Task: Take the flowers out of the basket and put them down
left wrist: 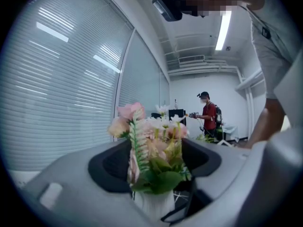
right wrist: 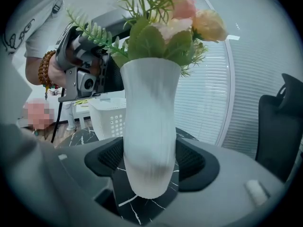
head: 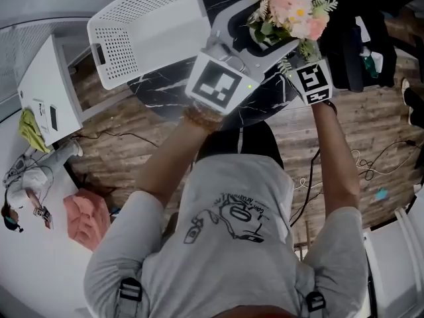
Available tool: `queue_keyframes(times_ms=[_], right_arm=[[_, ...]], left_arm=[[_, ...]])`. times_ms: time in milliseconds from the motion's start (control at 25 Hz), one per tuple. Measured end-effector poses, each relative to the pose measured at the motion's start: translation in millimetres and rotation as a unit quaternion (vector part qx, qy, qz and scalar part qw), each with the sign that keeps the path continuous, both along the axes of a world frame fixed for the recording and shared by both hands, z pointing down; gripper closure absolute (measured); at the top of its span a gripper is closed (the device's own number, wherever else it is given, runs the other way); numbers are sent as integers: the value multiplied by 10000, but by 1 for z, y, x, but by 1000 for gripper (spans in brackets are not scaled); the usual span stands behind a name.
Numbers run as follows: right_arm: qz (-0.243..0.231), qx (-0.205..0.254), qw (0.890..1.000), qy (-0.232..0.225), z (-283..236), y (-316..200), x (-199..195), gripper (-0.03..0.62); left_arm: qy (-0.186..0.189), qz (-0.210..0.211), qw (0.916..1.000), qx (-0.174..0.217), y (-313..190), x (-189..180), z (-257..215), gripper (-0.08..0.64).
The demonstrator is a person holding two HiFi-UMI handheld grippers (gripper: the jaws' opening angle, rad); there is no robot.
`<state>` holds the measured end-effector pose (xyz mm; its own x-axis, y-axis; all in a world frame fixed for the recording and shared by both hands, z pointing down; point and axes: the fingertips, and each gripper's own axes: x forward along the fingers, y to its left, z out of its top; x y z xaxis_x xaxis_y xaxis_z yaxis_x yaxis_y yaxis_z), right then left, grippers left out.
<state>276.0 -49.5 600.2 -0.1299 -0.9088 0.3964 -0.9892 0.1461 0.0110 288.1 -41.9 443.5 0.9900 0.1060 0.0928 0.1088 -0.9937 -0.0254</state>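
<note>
1. Gripping the white vase (right wrist: 150, 126) from two sides: my right gripper (right wrist: 151, 160) has its jaws spread wide, pads pressed against the vase's lower body.
2. My left gripper (left wrist: 154, 174) comes in from the opposite side, higher up. Its jaws are also wide and closed on the neck, just under the leaves.
3. The flowers (head: 291, 5), pink and cream with green fern sprigs, stand upright in the vase, out of the basket, at the far right of the scene.
4. In the right gripper view the vase's rounded base looks clear of the dark marble worktop (head: 165, 88).
5. The white perforated basket (head: 149, 28) sits on the worktop to the far left, well apart from the vase.
</note>
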Motion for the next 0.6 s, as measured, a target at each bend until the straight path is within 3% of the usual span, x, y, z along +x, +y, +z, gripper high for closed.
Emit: queue_keyframes(times_ms=[600], right_arm=[[18,35,9999,-102,39,18,-5,239]], left_arm=[[-148,-46,9998,-95,19,-3,41,227]])
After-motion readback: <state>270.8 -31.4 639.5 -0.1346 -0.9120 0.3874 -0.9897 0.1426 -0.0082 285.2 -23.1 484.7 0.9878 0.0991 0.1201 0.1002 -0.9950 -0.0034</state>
